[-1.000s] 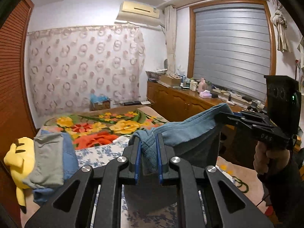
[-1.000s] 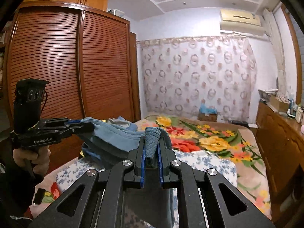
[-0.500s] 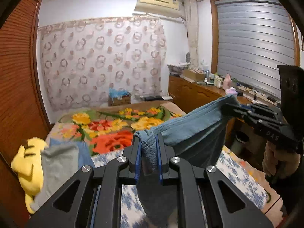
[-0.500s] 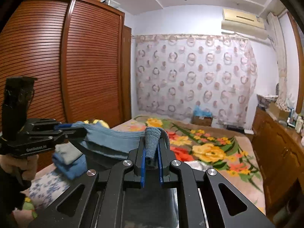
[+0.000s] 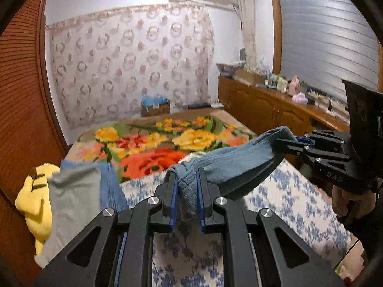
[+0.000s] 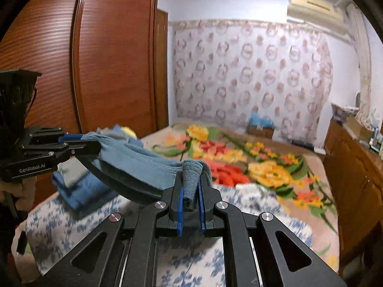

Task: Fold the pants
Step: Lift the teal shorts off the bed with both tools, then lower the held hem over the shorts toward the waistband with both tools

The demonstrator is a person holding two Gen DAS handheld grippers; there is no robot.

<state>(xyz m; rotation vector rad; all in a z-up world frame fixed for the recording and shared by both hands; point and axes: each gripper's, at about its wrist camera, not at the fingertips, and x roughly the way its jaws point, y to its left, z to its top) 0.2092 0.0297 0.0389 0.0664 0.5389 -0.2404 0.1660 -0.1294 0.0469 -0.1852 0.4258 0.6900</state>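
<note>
Blue pants [image 5: 229, 160] hang in the air above the bed, stretched between both grippers. My left gripper [image 5: 187, 186] is shut on one end of their edge. My right gripper [image 6: 191, 186] is shut on the other end; it also shows at the right of the left wrist view [image 5: 284, 143]. In the right wrist view the pants [image 6: 134, 160] run left to the left gripper [image 6: 83, 143]. The lower part of the pants hangs under the grippers, mostly hidden.
A bed with a blue-and-white floral sheet [image 5: 287, 205] and a bright flowered blanket [image 5: 153, 143] lies below. A stack of folded clothes [image 5: 79, 191] and a yellow plush toy [image 5: 33, 198] sit at its left. A wooden wardrobe [image 6: 95, 71] stands left, a dresser [image 5: 275, 110] right.
Both grippers have tilted down and moved lower over the bed with the pants still stretched between them. The view has swung left, and the bed fills more of it.
</note>
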